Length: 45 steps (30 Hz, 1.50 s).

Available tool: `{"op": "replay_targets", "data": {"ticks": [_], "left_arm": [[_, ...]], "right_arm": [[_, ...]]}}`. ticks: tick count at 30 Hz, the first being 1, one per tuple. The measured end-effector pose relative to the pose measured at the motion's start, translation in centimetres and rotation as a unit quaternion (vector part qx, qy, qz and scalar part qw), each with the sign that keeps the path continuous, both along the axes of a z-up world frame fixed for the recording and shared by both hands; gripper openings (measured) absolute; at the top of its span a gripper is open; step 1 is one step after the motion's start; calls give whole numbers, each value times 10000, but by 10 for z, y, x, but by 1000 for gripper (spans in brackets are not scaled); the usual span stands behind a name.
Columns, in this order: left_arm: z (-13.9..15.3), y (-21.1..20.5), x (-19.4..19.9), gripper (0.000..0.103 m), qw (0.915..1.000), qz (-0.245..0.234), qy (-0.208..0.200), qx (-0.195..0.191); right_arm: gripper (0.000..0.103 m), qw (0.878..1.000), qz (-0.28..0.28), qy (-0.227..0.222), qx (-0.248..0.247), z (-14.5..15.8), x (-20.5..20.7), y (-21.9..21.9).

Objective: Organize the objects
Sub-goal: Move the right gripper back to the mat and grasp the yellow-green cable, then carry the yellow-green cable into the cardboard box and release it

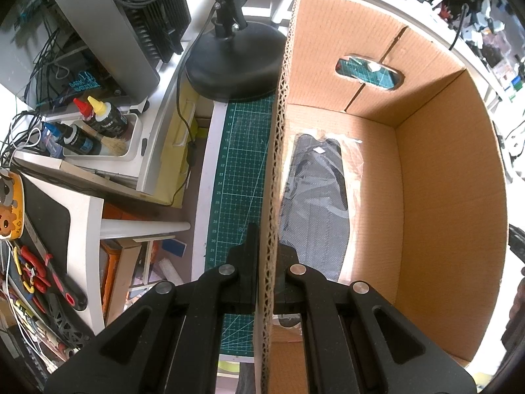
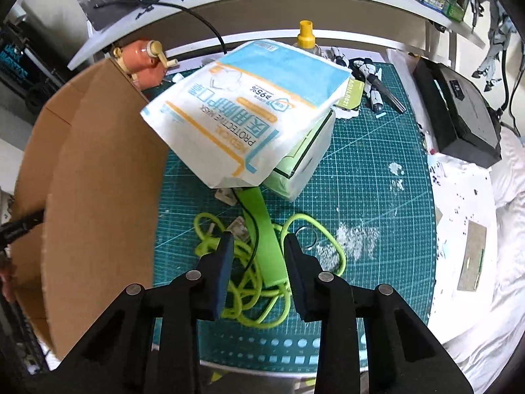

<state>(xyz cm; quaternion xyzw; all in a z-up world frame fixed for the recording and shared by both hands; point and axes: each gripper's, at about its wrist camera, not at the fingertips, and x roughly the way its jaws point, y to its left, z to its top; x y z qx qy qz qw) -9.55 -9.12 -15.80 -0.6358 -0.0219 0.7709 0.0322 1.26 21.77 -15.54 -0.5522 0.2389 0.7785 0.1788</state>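
Observation:
My left gripper [image 1: 267, 252] is shut on the left wall of a brown cardboard box [image 1: 426, 151]. A dark item in a clear bag [image 1: 311, 203] lies on the box floor. In the right wrist view the same box [image 2: 98, 197] stands at the left. My right gripper [image 2: 257, 243] is open above a bright green strap [image 2: 262, 229] and a coiled neon-green cord [image 2: 242, 292] on the green cutting mat [image 2: 377, 180]. A white and blue mask packet [image 2: 249, 108] rests on a pale green box [image 2: 305, 164] just beyond.
A black lamp base [image 1: 233, 65] stands behind the box. A tray of glue bottles [image 1: 98, 131] and tools sit at the left. A black case [image 2: 459, 115], a model robot [image 2: 370, 75] and a yellow-capped bottle [image 2: 305, 34] lie around the mat.

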Motion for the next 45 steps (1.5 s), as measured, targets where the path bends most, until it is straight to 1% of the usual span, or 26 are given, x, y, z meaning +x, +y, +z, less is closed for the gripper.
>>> {"op": "replay_targets", "data": {"ticks": [2,4,8,9,11,15,22,27,29,32,35,38,45], "left_arm": [[0,1,0,4,10000,2,2,-8],[0,1,0,4,10000,3,1,-6],[0,1,0,4,10000,-3,-13,-10],[0,1,0,4,10000,-1,-15,-11],[0,1,0,4,10000,-14,-23,-15],[-1,1,0,4,10000,-16,-26,-18],[-1,1,1,4,10000,-14,-28,-21],[-1,1,1,4,10000,-17,-30,-22],[-1,1,0,4,10000,-18,-29,-23],[-1,1,1,4,10000,-22,-31,-27],[-1,1,1,4,10000,-18,-32,-22],[-1,2,2,4,10000,-17,-33,-19],[-3,2,3,4,10000,-16,-35,-6]], "right_arm": [[28,10000,42,1,54,-7,-3,-1],[27,9999,103,11,109,-13,-7,-2],[23,9998,206,25,75,-24,-12,-5],[19,9997,226,-2,81,-26,-13,-6],[17,9997,249,-27,76,-30,-14,-8],[13,9995,292,-55,114,-35,-17,-8],[12,9991,365,-144,141,-42,-20,-11],[3,9988,422,-83,215,-42,-19,-12],[2,9989,415,-39,226,-42,-17,-12],[2,9988,423,87,224,-37,-15,-11],[2,9991,305,288,54,-27,-10,-10],[1,9980,320,548,-78,-10,-5,-12],[1,9946,385,946,-205,38,6,-15]]}}
